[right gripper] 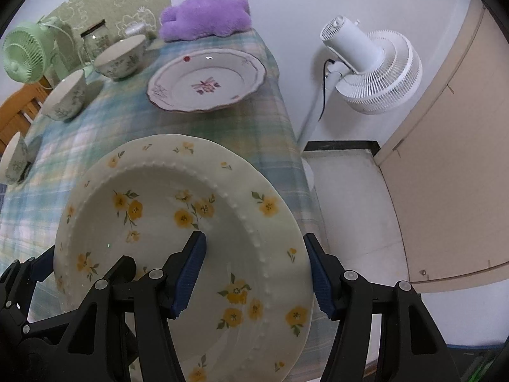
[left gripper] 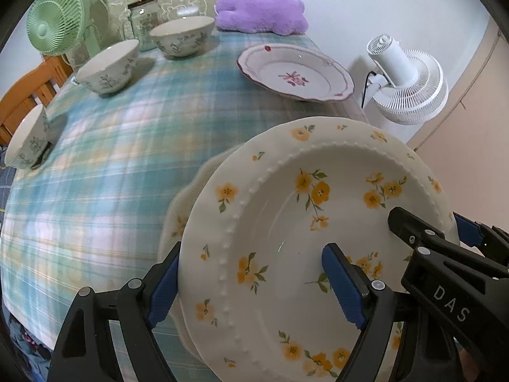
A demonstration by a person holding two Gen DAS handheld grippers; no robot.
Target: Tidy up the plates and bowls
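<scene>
A white plate with yellow flowers (left gripper: 286, 222) is held between both grippers above the near right part of the table; it also shows in the right wrist view (right gripper: 178, 222). My left gripper (left gripper: 251, 286) grips its left rim, one finger under, one inside. My right gripper (right gripper: 257, 273) grips its right rim the same way. Beneath it lies another cream plate (left gripper: 181, 213), mostly hidden. A pink-flowered plate (left gripper: 296, 73) (right gripper: 206, 82) lies at the far right. Three leaf-patterned bowls (left gripper: 109, 67) (left gripper: 183, 35) (left gripper: 27, 140) stand along the left and back.
The table has a blue-green plaid cloth (left gripper: 111, 165). At the back stand a green fan (left gripper: 57, 19), a glass jar (left gripper: 144, 19) and a purple plush (left gripper: 261, 12). A white floor fan (right gripper: 372, 73) stands right of the table. A wooden chair (left gripper: 28, 95) is at left.
</scene>
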